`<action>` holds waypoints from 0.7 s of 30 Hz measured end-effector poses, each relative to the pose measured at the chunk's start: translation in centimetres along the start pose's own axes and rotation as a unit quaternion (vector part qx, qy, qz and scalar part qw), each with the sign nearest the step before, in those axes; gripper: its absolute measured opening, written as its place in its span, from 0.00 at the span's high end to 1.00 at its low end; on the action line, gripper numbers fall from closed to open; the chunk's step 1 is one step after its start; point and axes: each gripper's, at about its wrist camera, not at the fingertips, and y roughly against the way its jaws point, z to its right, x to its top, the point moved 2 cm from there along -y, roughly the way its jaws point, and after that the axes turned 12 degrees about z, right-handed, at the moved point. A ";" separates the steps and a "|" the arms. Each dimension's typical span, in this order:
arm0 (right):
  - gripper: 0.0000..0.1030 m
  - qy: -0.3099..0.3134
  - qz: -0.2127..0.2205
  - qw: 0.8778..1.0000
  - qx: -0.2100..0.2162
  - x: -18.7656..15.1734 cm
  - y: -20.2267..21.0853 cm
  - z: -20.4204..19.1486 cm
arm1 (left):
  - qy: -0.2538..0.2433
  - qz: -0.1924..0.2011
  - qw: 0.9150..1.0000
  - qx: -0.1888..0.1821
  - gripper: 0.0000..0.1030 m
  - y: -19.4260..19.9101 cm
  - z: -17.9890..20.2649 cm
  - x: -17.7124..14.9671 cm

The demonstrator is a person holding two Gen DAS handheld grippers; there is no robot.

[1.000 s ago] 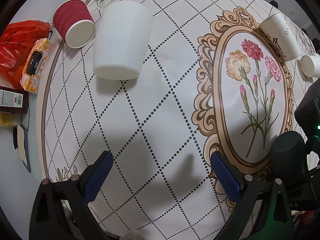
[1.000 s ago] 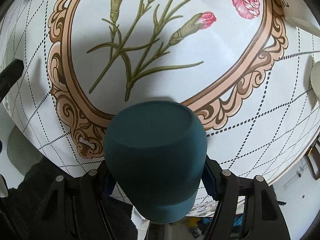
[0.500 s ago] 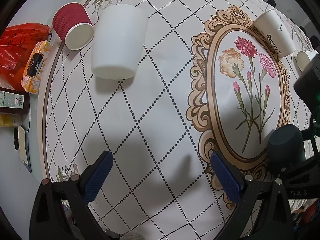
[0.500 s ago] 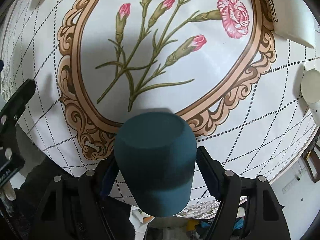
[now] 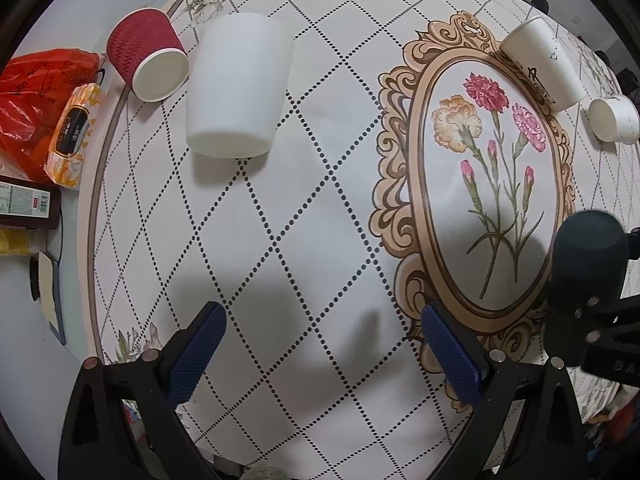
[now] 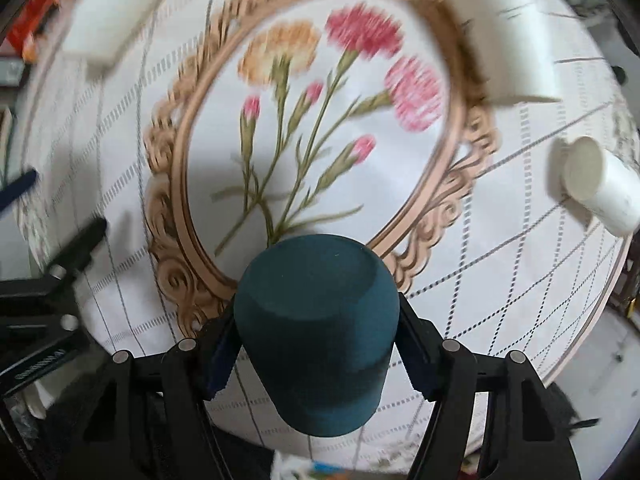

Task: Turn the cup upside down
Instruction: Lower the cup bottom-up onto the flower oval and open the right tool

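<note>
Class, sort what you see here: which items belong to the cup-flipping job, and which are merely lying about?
Belongs to the job:
dark teal cup
right tongs, shut on it

Lying about:
large white plastic cup
red ribbed paper cup
tall white paper cup
small white cup
yellow tissue pack
red plastic bag

On the floral tablecloth (image 5: 304,208) sit 4 other cups — red cup (image 5: 147,65), large white cup (image 5: 236,88), tall white cup (image 5: 540,64), small white cup (image 5: 614,118) — beside a tissue pack (image 5: 72,136).
</note>
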 end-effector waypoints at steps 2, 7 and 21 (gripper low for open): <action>0.31 -0.023 0.047 0.999 -0.001 -0.4 1.4 0.4 | 0.005 -0.005 1.000 -0.006 0.03 -0.1 0.0 0.3; 0.31 -0.087 0.159 0.983 0.001 -2.4 4.4 1.2 | 0.006 -0.007 1.000 -0.007 0.03 -0.2 -0.3 1.0; 0.31 -0.155 0.306 0.939 -0.033 -6.0 4.0 2.4 | -0.017 -0.004 1.000 -0.004 0.03 -0.3 1.2 2.4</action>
